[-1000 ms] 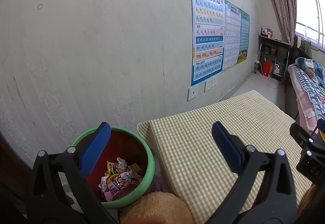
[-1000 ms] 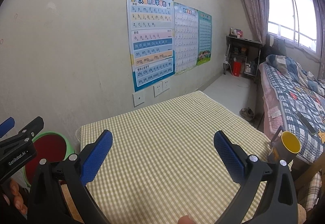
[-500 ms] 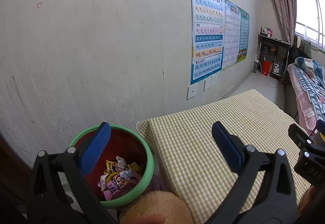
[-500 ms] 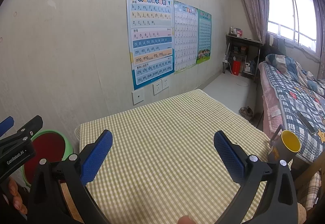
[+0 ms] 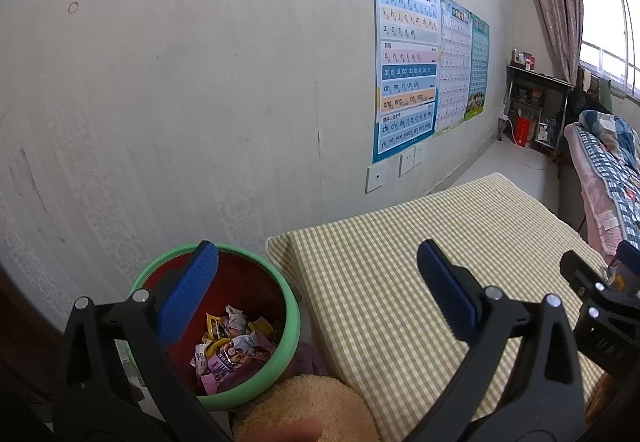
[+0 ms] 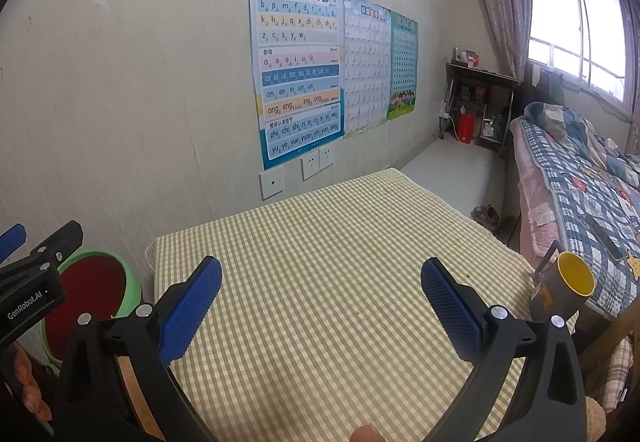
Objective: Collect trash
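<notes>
A green-rimmed bin (image 5: 294, 322) with a red inside stands by the wall, left of the checked table. Crumpled wrappers and paper scraps (image 5: 234, 346) lie at its bottom. My left gripper (image 5: 316, 294) hovers open and empty above the bin's right rim and the table corner. Over the checked tablecloth (image 6: 320, 262), my right gripper (image 6: 320, 302) is also open with nothing between its blue pads. The bin (image 6: 132, 282) shows at the left of the right wrist view, partly behind the left gripper's body (image 6: 32, 290). No loose trash shows on the tablecloth.
A grey cup with a yellow inside (image 6: 564, 290) stands at the table's right edge. A bed with a patchwork quilt (image 6: 580, 181) lies to the right. Posters (image 6: 298, 69) and wall sockets (image 6: 316, 165) are behind the table. A beige fuzzy sleeve (image 5: 304, 410) is at the bottom.
Both views have shifted very slightly; the two grippers stay open and nearly still.
</notes>
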A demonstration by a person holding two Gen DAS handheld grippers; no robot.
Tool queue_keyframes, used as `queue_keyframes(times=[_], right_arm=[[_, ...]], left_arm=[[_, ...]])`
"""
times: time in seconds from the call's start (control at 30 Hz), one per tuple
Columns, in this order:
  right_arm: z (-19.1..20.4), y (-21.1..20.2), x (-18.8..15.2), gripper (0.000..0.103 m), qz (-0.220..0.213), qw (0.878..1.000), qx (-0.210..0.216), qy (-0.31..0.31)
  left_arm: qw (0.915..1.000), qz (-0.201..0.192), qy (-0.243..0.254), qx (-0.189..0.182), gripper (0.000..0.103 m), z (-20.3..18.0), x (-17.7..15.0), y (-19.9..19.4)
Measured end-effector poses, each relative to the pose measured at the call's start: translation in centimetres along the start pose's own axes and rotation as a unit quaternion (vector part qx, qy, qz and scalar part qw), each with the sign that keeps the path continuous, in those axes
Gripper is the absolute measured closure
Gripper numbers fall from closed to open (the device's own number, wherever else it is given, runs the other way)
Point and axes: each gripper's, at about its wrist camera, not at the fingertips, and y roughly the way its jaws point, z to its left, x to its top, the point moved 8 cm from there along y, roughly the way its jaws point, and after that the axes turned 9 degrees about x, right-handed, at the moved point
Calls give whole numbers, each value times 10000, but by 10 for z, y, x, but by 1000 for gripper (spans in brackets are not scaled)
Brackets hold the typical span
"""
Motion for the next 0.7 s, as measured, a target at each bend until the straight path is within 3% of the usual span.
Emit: queue_keyframes(times=[0.7], right_arm=[[-22, 21, -20, 6, 355, 9991, -102, 225]], left_arm=[[9997, 232, 75, -95, 6, -8, -12, 13]])
